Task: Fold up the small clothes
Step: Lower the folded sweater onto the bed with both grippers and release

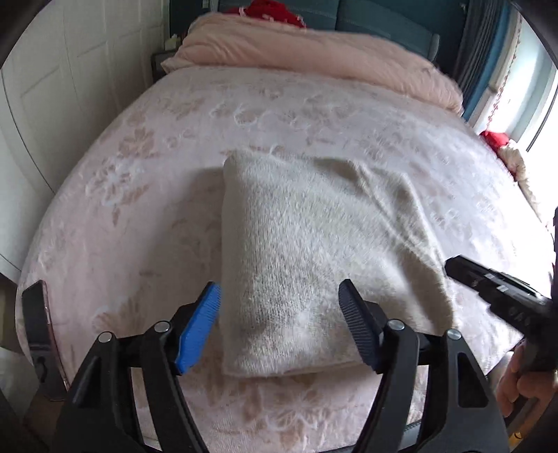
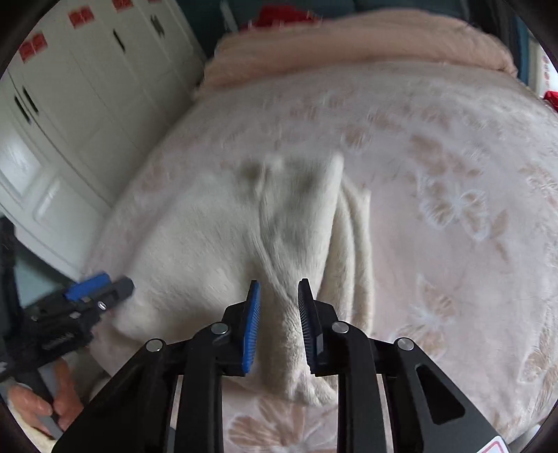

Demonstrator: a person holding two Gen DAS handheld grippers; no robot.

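Observation:
A fluffy cream knit garment (image 1: 314, 226) lies folded into a rough rectangle on the pink flowered bed cover (image 1: 139, 174). My left gripper (image 1: 279, 287) stands open astride the garment's near left corner; the cloth lies flat between the blue pads, which do not squeeze it. In the right wrist view the garment (image 2: 209, 226) has a ridge of cloth gathered up between the pads of my right gripper (image 2: 279, 283), which is shut on it at the near right edge, with wrinkles running toward the jaws. Each gripper also shows in the other's view, the right gripper (image 1: 488, 282) and the left gripper (image 2: 101, 282).
A folded pink duvet (image 1: 296, 52) lies across the head of the bed, with something red (image 1: 275, 10) behind it. White wardrobe doors (image 2: 69, 104) stand along the left side. A dark flat object (image 1: 36, 324) sits at the bed's left edge. A hand (image 2: 31, 400) holds the left gripper's handle.

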